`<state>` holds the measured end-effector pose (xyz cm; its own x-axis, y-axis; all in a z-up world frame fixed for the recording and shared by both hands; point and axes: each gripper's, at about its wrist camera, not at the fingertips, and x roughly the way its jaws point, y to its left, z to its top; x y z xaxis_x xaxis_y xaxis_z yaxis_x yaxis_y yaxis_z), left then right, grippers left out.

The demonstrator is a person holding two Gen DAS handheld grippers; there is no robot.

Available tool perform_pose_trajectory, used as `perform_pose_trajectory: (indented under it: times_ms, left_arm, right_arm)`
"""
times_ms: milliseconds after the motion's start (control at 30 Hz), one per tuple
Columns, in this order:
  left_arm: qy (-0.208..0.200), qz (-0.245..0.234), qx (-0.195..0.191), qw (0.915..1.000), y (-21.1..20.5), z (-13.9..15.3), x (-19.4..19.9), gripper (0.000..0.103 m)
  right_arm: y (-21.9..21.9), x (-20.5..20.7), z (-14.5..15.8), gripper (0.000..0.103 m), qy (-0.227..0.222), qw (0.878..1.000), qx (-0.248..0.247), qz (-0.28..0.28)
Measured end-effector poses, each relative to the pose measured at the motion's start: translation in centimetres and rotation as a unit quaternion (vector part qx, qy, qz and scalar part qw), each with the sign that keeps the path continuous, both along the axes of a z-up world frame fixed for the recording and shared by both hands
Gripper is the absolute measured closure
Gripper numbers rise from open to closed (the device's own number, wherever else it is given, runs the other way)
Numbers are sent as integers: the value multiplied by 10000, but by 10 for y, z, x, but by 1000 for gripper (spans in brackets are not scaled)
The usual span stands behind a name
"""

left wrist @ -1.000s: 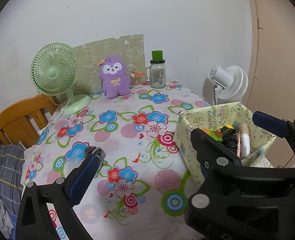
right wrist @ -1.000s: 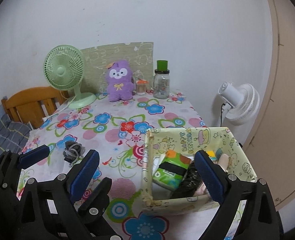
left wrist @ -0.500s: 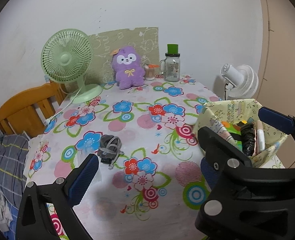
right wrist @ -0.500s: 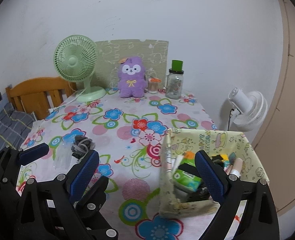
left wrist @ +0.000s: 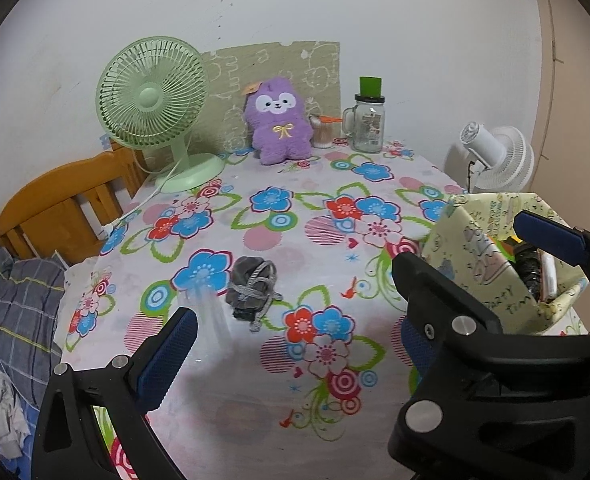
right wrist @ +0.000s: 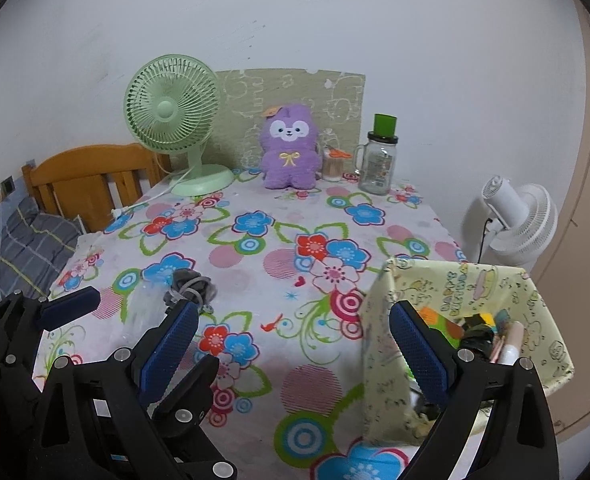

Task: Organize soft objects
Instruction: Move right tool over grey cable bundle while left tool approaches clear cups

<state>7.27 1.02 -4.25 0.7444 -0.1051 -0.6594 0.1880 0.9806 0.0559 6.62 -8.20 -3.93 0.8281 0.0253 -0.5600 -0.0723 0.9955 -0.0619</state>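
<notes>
Surface (left wrist: 279,240): floral cloth in blue, red, green and pink, filling the middle of both views.

Left tongs (left wrist: 291,344): lower edge of the left wrist view, blue pads spread wide apart, holding nothing, raised above the cloth.

Right tongs (right wrist: 295,344): lower edge of the right wrist view, pads likewise spread, empty; the right pad sits in front of the fabric bin.

Grey bundle (left wrist: 252,290): soft grey cloth wrapped with a grey cord, lying on the surface left of centre in the left wrist view, just beside a clear plastic item (left wrist: 211,312) that is hard to make out.

Fabric bin (right wrist: 467,320): pale yellow printed cloth box, open top, lower right of the right wrist view, at the surface's right edge. It holds assorted items, among them something black, something green and orange, and a pale tube.

Purple plush toy (left wrist: 280,120): upright at the far edge of the surface, against a patterned board (left wrist: 319,68), well apart from the bin.

Green desk fan (left wrist: 153,100): upper left, on the surface.

Glass jar with green lid (left wrist: 369,120): right of the plush.

White fan (right wrist: 519,220): right, beyond the surface.

Wooden headboard (left wrist: 63,208): left.
</notes>
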Motion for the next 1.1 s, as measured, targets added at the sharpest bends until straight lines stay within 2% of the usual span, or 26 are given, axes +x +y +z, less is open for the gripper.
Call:
perform_pose_trajectory:
  times_ms: [467, 1100]
  left_arm:
    - [72, 141, -20, 9999, 25, -8, 18, 0]
    - [455, 515, -32, 9976, 56, -35, 51, 0]
  right_arm:
    - [25, 26, -12, 5, 145, 9997, 57, 182]
    - [49, 63, -39, 5, 542, 9978, 163, 348]
